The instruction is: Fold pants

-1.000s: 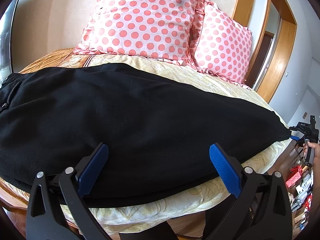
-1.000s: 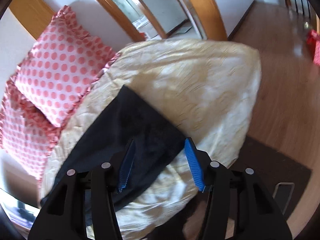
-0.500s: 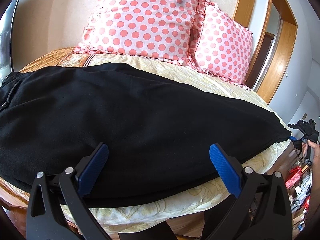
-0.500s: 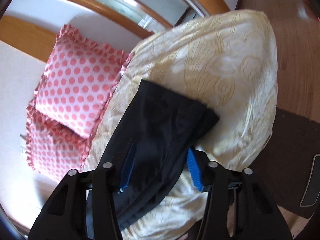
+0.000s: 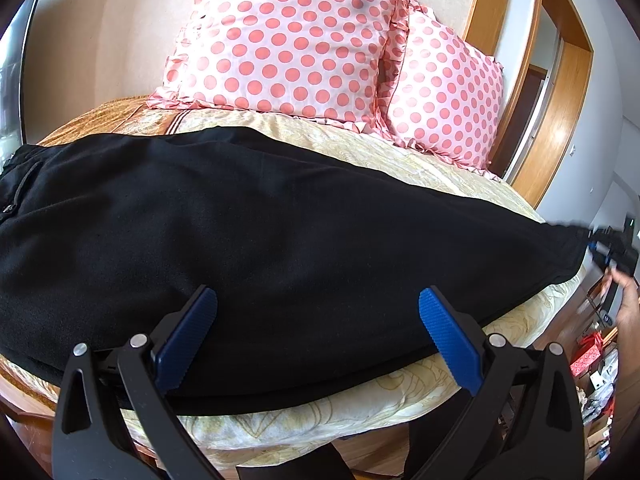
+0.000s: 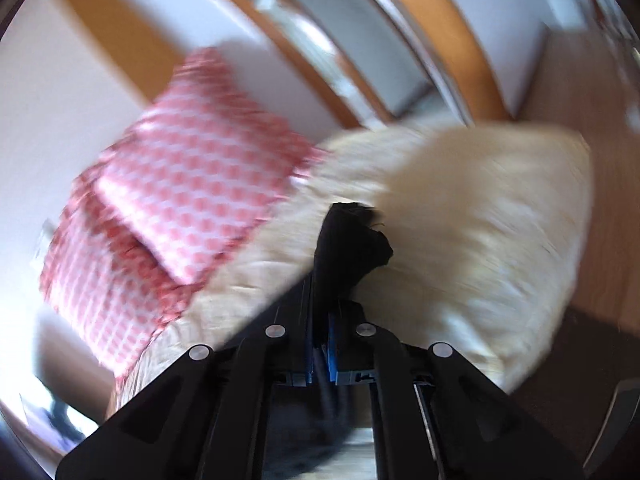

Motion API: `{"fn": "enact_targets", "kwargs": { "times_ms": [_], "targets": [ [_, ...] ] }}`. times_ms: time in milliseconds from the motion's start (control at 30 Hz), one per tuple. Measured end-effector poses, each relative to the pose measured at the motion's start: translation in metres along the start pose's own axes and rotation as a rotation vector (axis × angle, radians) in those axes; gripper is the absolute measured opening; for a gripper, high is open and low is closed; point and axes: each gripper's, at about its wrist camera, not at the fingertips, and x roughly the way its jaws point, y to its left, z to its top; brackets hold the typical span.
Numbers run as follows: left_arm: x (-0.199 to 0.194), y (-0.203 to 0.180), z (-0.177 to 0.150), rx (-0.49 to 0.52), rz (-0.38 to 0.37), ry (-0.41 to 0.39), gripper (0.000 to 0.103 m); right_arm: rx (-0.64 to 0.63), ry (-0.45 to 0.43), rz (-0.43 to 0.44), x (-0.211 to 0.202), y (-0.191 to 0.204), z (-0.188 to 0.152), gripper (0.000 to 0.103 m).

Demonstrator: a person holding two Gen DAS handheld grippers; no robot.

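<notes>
Black pants (image 5: 260, 232) lie flat across the bed, waistband at the left, leg hems at the far right. My left gripper (image 5: 316, 328) is open, its blue pads (image 5: 186, 336) hovering over the near edge of the pants, holding nothing. My right gripper (image 6: 320, 344) is shut on the hem end of the pants (image 6: 348, 248), which bunches up between its blue pads. The right wrist view is blurred by motion. That gripper also shows in the left wrist view (image 5: 612, 248), at the hem on the far right.
The bed has a cream patterned cover (image 5: 400, 404). Two pink polka-dot pillows (image 5: 296, 36) lean on the headboard wall. A wooden door frame (image 5: 560, 112) stands at the right. A wooden floor and a dark mat (image 6: 592, 360) lie beyond the bed's end.
My right gripper has closed on the pants hem and is lifting it with a fast motion. My left gripper has not moved.
</notes>
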Motion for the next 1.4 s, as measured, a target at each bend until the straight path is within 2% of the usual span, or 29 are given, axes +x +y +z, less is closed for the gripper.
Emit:
{"fn": "enact_targets", "kwargs": {
  "times_ms": [100, 233, 267, 333, 367, 433, 467, 567, 600, 700, 767, 833, 900, 967, 1100, 1233, 1267, 1333, 1367, 1400],
  "targets": [
    [0.0, -0.001, -0.001, 0.002, 0.005, -0.006, 0.101, -0.142, -0.012, 0.103, -0.003, 0.058, -0.004, 0.005],
    [-0.001, -0.002, -0.001, -0.002, 0.007, -0.015, 0.101, -0.312, 0.035, 0.333, 0.005, 0.151, -0.034, 0.005],
    [-0.001, -0.001, -0.001, -0.007, 0.006, -0.018, 0.101, -0.359, 0.064, 0.415, 0.008, 0.179, -0.05, 0.005],
    [-0.002, 0.0, -0.001, -0.019, 0.001, -0.023, 0.101, -0.413, 0.121, 0.52, 0.015, 0.214, -0.079, 0.005],
    [-0.002, 0.0, -0.001, -0.029, -0.002, -0.027, 0.101, -0.444, 0.186, 0.592, 0.024, 0.237, -0.106, 0.005],
    [-0.002, 0.001, 0.0, -0.042, -0.006, -0.032, 0.101, -0.495, 0.31, 0.649, 0.041, 0.26, -0.149, 0.005],
    [-0.003, 0.002, 0.0, -0.049, -0.008, -0.035, 0.101, -0.553, 0.415, 0.658, 0.057, 0.274, -0.187, 0.005],
    [-0.004, 0.002, 0.0, -0.055, -0.015, -0.04, 0.101, -0.627, 0.631, 0.631, 0.088, 0.283, -0.256, 0.005],
    [-0.004, 0.002, 0.0, -0.056, -0.016, -0.04, 0.101, -0.631, 0.65, 0.621, 0.093, 0.284, -0.265, 0.005],
    [-0.004, 0.003, -0.001, -0.052, -0.019, -0.043, 0.101, -0.636, 0.599, 0.625, 0.089, 0.289, -0.26, 0.005],
    [-0.005, 0.002, -0.002, -0.049, -0.019, -0.047, 0.101, -0.59, 0.527, 0.659, 0.078, 0.292, -0.243, 0.005],
    [-0.005, 0.002, -0.002, -0.045, -0.015, -0.053, 0.101, -0.579, 0.492, 0.668, 0.073, 0.297, -0.242, 0.005],
    [-0.005, 0.001, -0.003, -0.043, -0.011, -0.057, 0.101, -0.677, 0.568, 0.608, 0.083, 0.308, -0.259, 0.005],
    [-0.005, 0.001, -0.003, -0.046, -0.013, -0.056, 0.101, -0.705, 0.625, 0.582, 0.091, 0.307, -0.275, 0.005],
    [-0.006, 0.003, -0.001, -0.055, -0.024, -0.053, 0.101, -0.703, 0.603, 0.601, 0.078, 0.297, -0.276, 0.005],
    [-0.007, 0.002, -0.001, -0.053, -0.02, -0.056, 0.101, -0.816, 0.608, 0.571, 0.074, 0.3, -0.29, 0.006],
    [-0.007, 0.002, -0.001, -0.054, -0.023, -0.057, 0.101, -0.854, 0.604, 0.562, 0.073, 0.3, -0.295, 0.009],
    [-0.014, 0.005, 0.001, -0.08, -0.05, -0.06, 0.101, -0.881, 0.6, 0.585, 0.06, 0.301, -0.298, 0.024],
    [-0.024, 0.008, 0.003, -0.102, -0.072, -0.081, 0.101, -0.887, 0.606, 0.602, 0.055, 0.302, -0.298, 0.036],
    [-0.031, 0.01, 0.005, -0.113, -0.075, -0.103, 0.101, -0.889, 0.604, 0.642, 0.047, 0.303, -0.296, 0.037]
  ]
}}
